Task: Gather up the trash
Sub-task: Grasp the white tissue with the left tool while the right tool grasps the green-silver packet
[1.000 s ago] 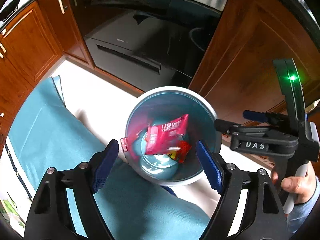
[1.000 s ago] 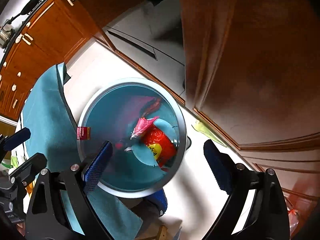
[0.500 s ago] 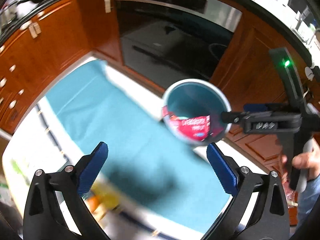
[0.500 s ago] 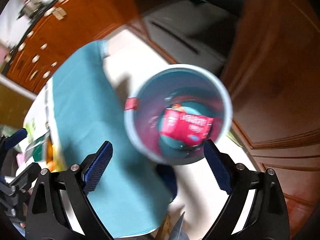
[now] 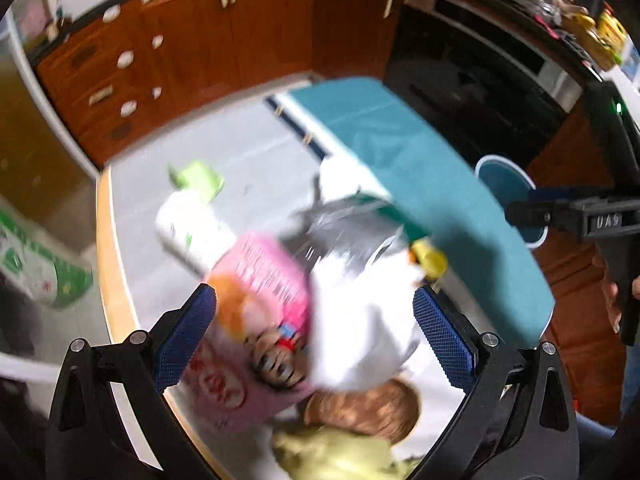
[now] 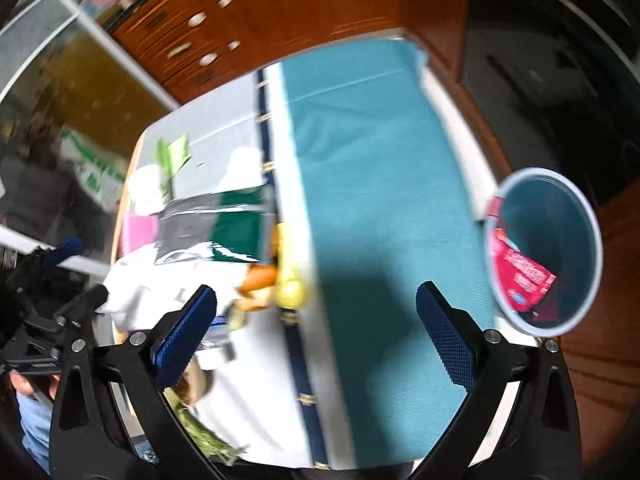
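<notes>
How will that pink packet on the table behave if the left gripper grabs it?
The pink packet looks like thin printed film lying flat, so it is probably light and floppy and may crumple rather than hold shape. Its glossy surface could slip between the pads. It overlaps the white sheet, so a push may drag that along. The picture is blurred, so this is a guess.

The round teal trash bin (image 6: 560, 216) stands upright and open to the right of the right claw, a red wrapper (image 6: 522, 270) lying against its near inner wall. Between the left claw's open jaws lies a blurred pink packet (image 5: 260, 320), with a white crumpled wrapper (image 5: 360, 320) just beside it.
</notes>
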Demonstrator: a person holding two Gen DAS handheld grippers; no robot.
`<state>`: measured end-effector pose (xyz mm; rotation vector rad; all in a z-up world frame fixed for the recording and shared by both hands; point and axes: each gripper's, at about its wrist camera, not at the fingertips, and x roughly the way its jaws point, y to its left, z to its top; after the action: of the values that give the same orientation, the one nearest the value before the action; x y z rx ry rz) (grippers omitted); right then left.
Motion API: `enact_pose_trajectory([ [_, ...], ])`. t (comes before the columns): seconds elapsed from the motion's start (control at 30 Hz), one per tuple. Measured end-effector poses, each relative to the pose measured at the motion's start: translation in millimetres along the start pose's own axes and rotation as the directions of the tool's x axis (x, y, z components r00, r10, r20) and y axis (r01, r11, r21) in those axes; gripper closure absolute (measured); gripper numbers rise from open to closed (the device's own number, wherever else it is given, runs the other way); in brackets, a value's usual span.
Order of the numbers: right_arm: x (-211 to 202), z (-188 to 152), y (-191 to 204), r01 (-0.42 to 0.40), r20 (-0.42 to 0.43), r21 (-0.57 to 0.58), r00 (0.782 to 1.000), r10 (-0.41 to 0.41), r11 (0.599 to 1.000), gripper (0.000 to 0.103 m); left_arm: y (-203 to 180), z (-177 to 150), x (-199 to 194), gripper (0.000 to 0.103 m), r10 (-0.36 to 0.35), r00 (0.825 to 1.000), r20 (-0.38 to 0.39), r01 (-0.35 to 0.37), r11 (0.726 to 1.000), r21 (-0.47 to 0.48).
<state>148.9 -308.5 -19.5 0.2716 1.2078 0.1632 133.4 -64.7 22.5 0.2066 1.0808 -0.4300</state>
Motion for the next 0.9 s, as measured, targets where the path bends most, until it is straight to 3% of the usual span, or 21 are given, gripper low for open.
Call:
enact_pose_trajectory([
  [0.2, 29.1, 17.1, 34.7, -0.07, -0.027, -0.011, 0.997, 0.07, 0.997, 0.007, 7.9, -16.3, 15.5, 0.004, -0.065, 0.997, -0.033, 0.064, 0.998, -0.026],
  [0.37, 52.4, 23.6, 59.7, -0.116, -0.068, -0.024, 0.991, 0.115, 0.993, 0.007, 2.6, -19.0, 21.7, 0.004, -0.105, 0.994, -0.015, 0.105, 0.994, 0.002],
  [0.7, 95.6, 45.3, 100.3, -0.092, -0.136, -0.085, 0.987, 0.08, 0.992, 0.007, 4.2, -25.3, 24.5, 0.011, -0.181, 0.983, 0.018, 0.181, 0.983, -0.008],
  [0.9, 113.2, 46.7, 101.7, -0.054, -0.156, -0.092, 0.987, 0.039, 0.994, 0.007, 5.1, -28.0, 29.6, 0.014, -0.188, 0.982, 0.013, 0.188, 0.982, -0.011],
])
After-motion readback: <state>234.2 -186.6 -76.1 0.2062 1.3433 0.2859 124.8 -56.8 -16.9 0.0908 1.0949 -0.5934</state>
